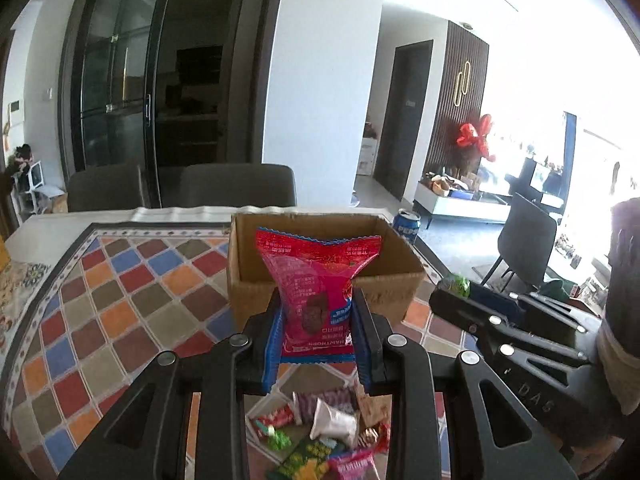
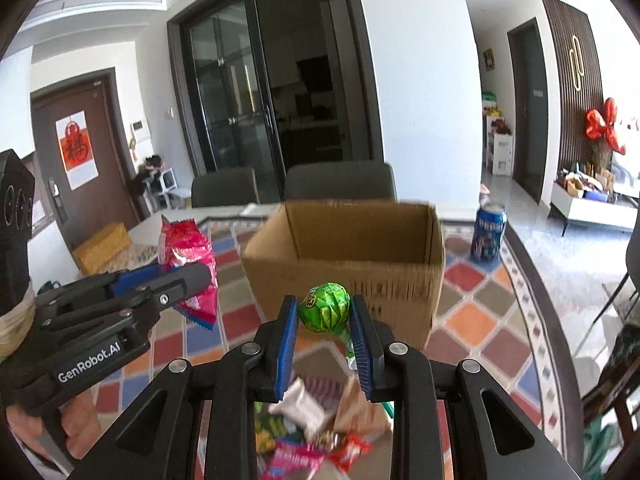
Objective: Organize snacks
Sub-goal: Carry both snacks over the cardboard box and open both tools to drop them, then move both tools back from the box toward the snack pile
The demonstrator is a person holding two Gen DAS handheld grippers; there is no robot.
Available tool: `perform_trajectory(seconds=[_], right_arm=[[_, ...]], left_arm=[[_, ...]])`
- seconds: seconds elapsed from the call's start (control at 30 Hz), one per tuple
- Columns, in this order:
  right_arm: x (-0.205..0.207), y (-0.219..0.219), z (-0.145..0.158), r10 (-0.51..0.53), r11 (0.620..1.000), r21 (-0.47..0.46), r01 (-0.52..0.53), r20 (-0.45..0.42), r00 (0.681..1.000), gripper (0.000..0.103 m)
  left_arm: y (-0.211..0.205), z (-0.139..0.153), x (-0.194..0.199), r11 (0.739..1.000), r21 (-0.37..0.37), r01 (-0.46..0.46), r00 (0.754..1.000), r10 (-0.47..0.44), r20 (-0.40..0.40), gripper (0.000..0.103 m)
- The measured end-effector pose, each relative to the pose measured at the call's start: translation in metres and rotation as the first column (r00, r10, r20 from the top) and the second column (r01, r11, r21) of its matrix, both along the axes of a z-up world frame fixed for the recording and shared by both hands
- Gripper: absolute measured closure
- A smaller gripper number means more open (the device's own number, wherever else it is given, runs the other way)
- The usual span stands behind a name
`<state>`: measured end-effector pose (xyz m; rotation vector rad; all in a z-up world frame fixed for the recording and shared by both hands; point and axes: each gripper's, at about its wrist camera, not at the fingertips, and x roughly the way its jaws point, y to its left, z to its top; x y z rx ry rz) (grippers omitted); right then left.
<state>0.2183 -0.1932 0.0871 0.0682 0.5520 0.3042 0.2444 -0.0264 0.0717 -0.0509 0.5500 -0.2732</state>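
My left gripper (image 1: 316,320) is shut on a red hawthorn snack packet (image 1: 316,280) and holds it above the table, just in front of an open cardboard box (image 1: 396,284). My right gripper (image 2: 324,320) is shut on a green-wrapped lollipop (image 2: 326,308), its stick hanging down, also just in front of the box (image 2: 400,280). The left gripper with the red packet (image 2: 188,256) shows at the left of the right wrist view. The right gripper shows at the right of the left wrist view with the green lollipop (image 1: 456,285). A pile of loose snacks (image 1: 328,428) lies on the table below both grippers.
The table has a colourful diamond-pattern cloth (image 1: 132,300). A blue Pepsi can (image 2: 488,232) stands right of the box near the table edge. Two grey chairs (image 2: 340,184) stand behind the table. A yellow box (image 2: 102,246) sits at the far left.
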Motion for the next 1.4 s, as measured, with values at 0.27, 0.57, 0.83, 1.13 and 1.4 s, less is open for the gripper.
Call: perform_trajectory(seconds=[0.27, 0.57, 0.83, 1.13, 1.4], right_arm=[[0.045, 0.005, 0.030, 0.001, 1.000, -0.010, -0.001, 0.033, 0.999, 0.076], [0.101, 0.010, 0.034, 0.016, 1.000, -0.017, -0.016, -0.023, 1.000, 0.076], [0.145, 0.011, 0.018, 0.028, 0.999, -0.039, -0.032, -0.091, 0.995, 0.076], [0.167, 0.011, 0.000, -0.026, 0.994, -0.104, 0.014, -0.117, 0.993, 0.055], [0.139, 0.006, 0.010, -0.036, 0.996, -0.085, 0.029, -0.088, 0.995, 0.054]], left_arm=[[0.004, 0.014, 0.053, 1.000, 0.000, 0.006, 0.999, -0.006, -0.037, 0.073], [0.005, 0.013, 0.113, 1.000, 0.015, 0.008, 0.995, -0.006, -0.099, 0.073], [-0.003, -0.009, 0.159, 0.998, 0.055, 0.022, 0.982, -0.011, -0.186, 0.073], [0.002, -0.020, 0.168, 0.997, 0.072, -0.027, 0.973, 0.042, -0.226, 0.050], [0.004, -0.004, 0.132, 0.993, 0.107, -0.040, 0.983, 0.058, -0.175, 0.045]])
